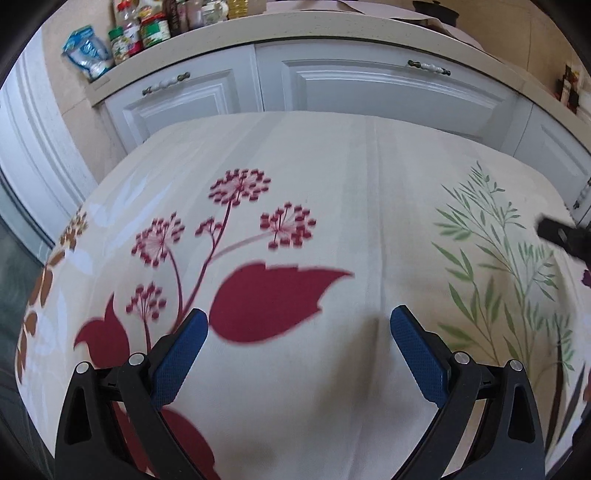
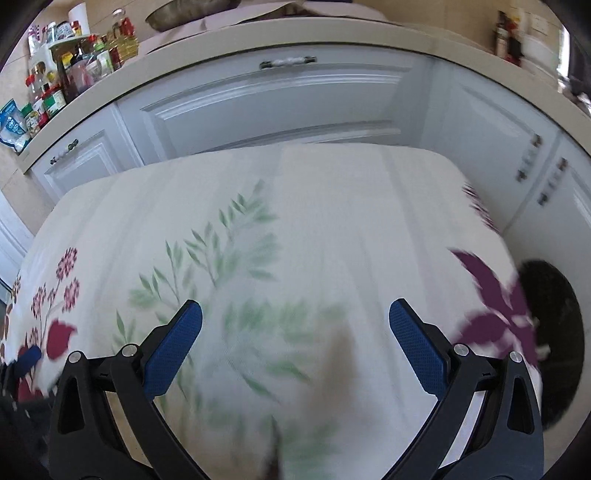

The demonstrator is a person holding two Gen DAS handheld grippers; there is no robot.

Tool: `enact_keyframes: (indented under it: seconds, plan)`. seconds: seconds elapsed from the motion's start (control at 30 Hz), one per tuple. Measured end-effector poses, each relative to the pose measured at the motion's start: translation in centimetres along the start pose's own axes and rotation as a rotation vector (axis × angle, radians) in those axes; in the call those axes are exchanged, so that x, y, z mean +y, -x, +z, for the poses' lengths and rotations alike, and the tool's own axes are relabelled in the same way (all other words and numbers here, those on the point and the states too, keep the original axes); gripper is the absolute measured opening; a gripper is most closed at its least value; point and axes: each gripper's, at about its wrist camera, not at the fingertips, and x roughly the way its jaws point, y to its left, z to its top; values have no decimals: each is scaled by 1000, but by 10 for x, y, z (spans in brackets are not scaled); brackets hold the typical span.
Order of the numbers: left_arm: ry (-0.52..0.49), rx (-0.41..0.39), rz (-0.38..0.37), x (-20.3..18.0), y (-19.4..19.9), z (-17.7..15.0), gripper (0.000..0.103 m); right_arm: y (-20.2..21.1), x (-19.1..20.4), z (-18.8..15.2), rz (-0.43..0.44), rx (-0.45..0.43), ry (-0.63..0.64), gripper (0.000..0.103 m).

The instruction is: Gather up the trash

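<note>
Left tool [image 1: 298, 325] and right tool [image 2: 295, 317], each seen along its own fingers, hover over a cloth-covered counter [image 1: 369, 166]. Both tools are spread wide with nothing between the blue pads [image 1: 184, 354]; neither holds anything.

The cloth [image 2: 332, 221] bears printed red flowers [image 1: 240, 188], a red leaf [image 1: 273, 295], green fronds [image 2: 236, 236] and a purple leaf [image 2: 495, 295]. These are pattern, not litter. No trash shows on the cloth in either view; where the task's thing lies cannot be told from these pictures.

To the right of the counter, low down, a round black opening [image 2: 557, 332] shows in the right view. It may be a bin, but blur forbids certainty.

Behind stand white cabinets [image 1: 369, 88] under a worktop [image 1: 295, 29] crowded with jars and bottles [image 1: 144, 26].

Judged progress: the surface looks cleared, so collection here is either finished or not begun elsewhere. With both tools empty, nothing is in transit. What remains, if anything, lies out of frame.

The right view is motion-blurred, and fine detail there is unreliable.
</note>
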Motion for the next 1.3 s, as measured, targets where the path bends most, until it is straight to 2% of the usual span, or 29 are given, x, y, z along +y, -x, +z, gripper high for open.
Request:
enact_keyframes:
  seconds: [0.1, 0.27, 0.4, 0.47, 0.57, 0.73, 1.3]
  plan:
    - [5, -2, 41, 5, -8, 11, 96, -20, 11, 17, 2, 14, 11, 99]
    - [24, 18, 50, 14, -19, 20, 97, -56, 31, 41, 6, 61, 21, 99]
    - [30, 6, 48, 15, -22, 22, 97, -77, 45, 54, -58, 67, 53, 99]
    - [29, 0, 50, 15, -23, 22, 97, -84, 48, 58, -55, 52, 70, 99]
    - [32, -10, 52, 14, -24, 22, 97, -88, 48, 61, -67, 34, 61, 99]
    - [99, 7, -9, 25, -28, 23, 98, -90, 48, 62, -67, 34, 57, 99]
    - [94, 7, -2, 23, -28, 21, 98, -89, 48, 61, -69, 34, 57, 99]
